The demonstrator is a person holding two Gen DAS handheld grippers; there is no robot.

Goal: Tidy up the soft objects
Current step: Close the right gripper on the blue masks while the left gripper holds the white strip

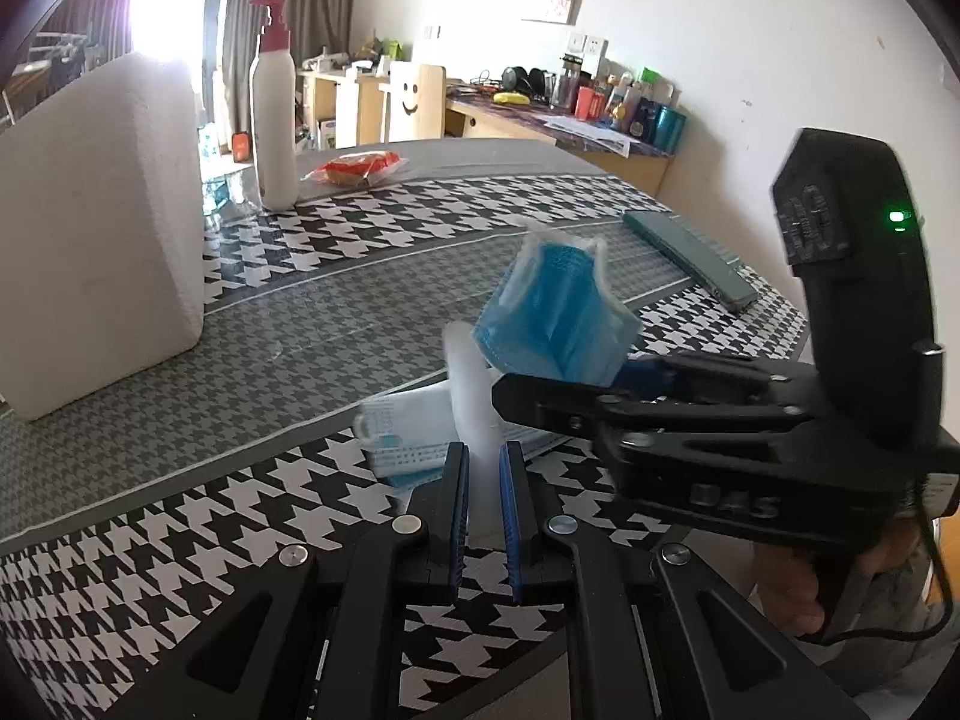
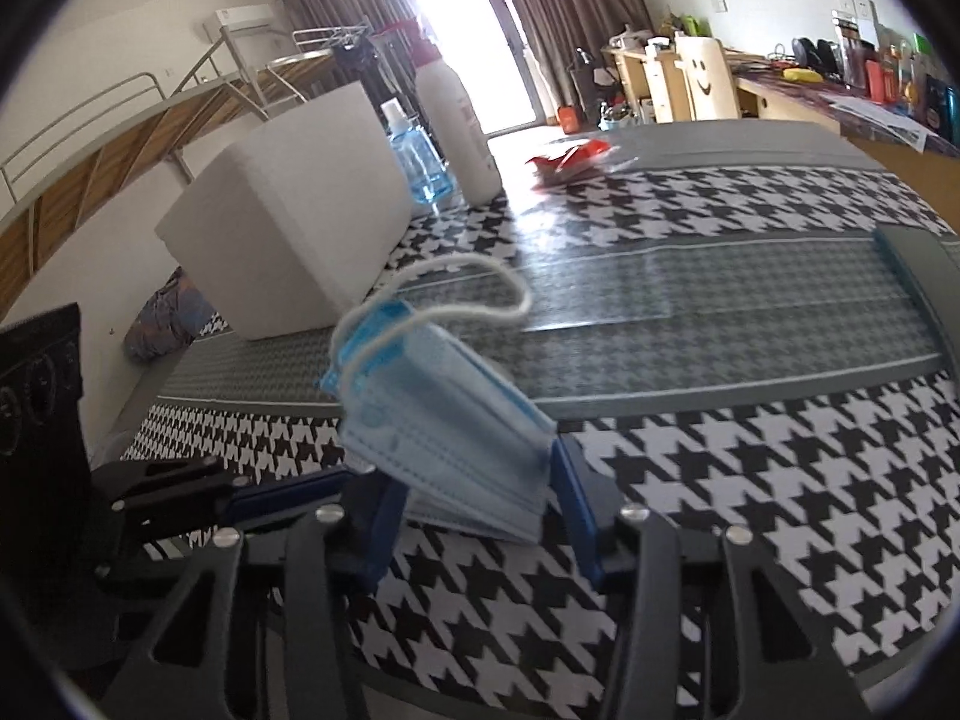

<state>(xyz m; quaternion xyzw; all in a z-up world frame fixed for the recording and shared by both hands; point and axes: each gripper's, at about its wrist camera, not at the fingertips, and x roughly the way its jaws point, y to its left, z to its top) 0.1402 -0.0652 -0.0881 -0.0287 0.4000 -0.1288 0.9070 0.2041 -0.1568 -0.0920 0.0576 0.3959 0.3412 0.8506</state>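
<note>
The blue surgical mask (image 2: 444, 420) is folded double, its pleats bunched and its white ear loops (image 2: 474, 294) arching free above, held clear of the houndstooth tablecloth (image 2: 780, 480). The right gripper (image 2: 474, 504) has its blue pads (image 2: 570, 498) pressed on the mask's lower edge, jaws partly closed around it. The left gripper (image 1: 485, 504), jaws narrowed to a slim gap, pinches a white strip (image 1: 474, 408) rising from a flat mask stack (image 1: 408, 432) at its 11 o'clock. The right gripper reaches in from 3 o'clock, level with the tabletop.
</note>
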